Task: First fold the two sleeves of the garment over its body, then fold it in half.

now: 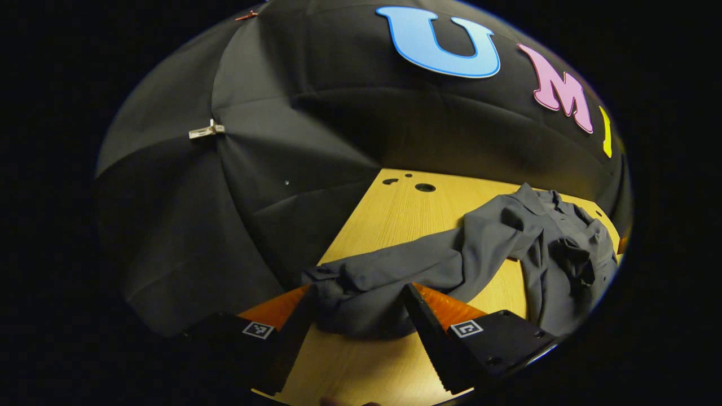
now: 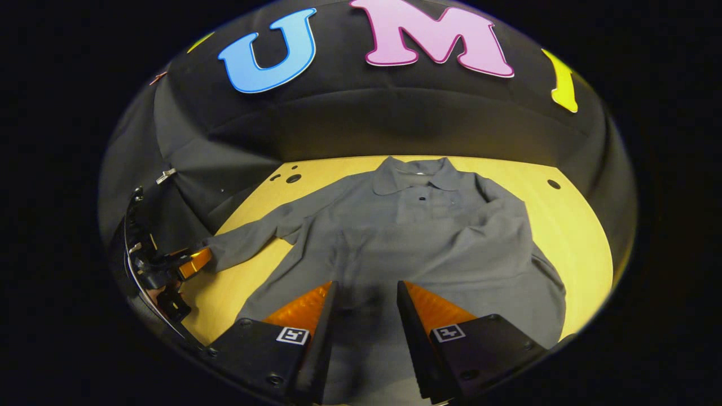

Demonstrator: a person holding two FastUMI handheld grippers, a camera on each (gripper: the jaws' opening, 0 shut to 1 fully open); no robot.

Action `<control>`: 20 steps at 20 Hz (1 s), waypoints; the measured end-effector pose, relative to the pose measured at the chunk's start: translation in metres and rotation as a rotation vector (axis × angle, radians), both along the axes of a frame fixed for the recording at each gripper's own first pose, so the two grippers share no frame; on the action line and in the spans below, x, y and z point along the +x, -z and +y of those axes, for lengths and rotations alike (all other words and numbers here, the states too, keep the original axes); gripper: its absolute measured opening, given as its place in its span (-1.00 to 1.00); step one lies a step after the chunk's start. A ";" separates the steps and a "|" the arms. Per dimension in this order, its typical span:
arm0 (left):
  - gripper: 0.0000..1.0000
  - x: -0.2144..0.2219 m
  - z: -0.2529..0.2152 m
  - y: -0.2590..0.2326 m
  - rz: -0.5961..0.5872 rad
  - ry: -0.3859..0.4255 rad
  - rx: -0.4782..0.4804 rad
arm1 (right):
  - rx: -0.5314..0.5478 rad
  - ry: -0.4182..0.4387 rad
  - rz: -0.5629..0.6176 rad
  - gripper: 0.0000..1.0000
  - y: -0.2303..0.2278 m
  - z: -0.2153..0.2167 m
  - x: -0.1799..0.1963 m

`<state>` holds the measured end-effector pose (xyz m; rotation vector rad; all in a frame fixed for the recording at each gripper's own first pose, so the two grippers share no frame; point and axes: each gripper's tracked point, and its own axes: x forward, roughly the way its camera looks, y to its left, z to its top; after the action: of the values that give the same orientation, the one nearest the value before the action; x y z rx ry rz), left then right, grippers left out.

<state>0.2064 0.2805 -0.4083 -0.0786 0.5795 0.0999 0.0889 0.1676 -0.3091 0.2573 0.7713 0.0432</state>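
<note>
The grey collared long-sleeved shirt point(image 2: 412, 237) lies face up on the yellow wooden tabletop point(image 2: 569, 225), collar toward the booth wall. One sleeve point(image 2: 496, 220) already crosses its body, while the other sleeve point(image 1: 372, 276) stretches outward. The left gripper point(image 1: 358, 316) straddles that cuff with fingers spread, not yet pinching, placed to lift it inward. The right gripper point(image 2: 364, 316) hangs unclenched over the hem, likely waiting.
</note>
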 end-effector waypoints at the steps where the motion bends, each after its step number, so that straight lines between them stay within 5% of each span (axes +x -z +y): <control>1: 0.95 0.001 -0.002 0.007 0.021 0.010 -0.003 | -0.008 0.005 -0.002 0.29 -0.005 -0.005 -0.007; 11: 0.92 0.008 -0.005 0.035 0.116 0.054 0.007 | -0.037 0.105 0.019 0.29 -0.025 -0.061 -0.069; 14: -0.67 0.012 -0.004 0.033 0.129 0.063 0.059 | -0.031 0.148 0.026 0.29 -0.024 -0.078 -0.079; 20: -0.85 0.017 -0.009 -0.009 0.035 0.019 0.070 | -0.042 0.181 0.022 0.29 -0.022 -0.102 -0.092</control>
<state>0.2237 0.2716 -0.3996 -0.0031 0.6107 0.1034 -0.0036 0.0655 -0.2872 0.2868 0.7676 -0.1472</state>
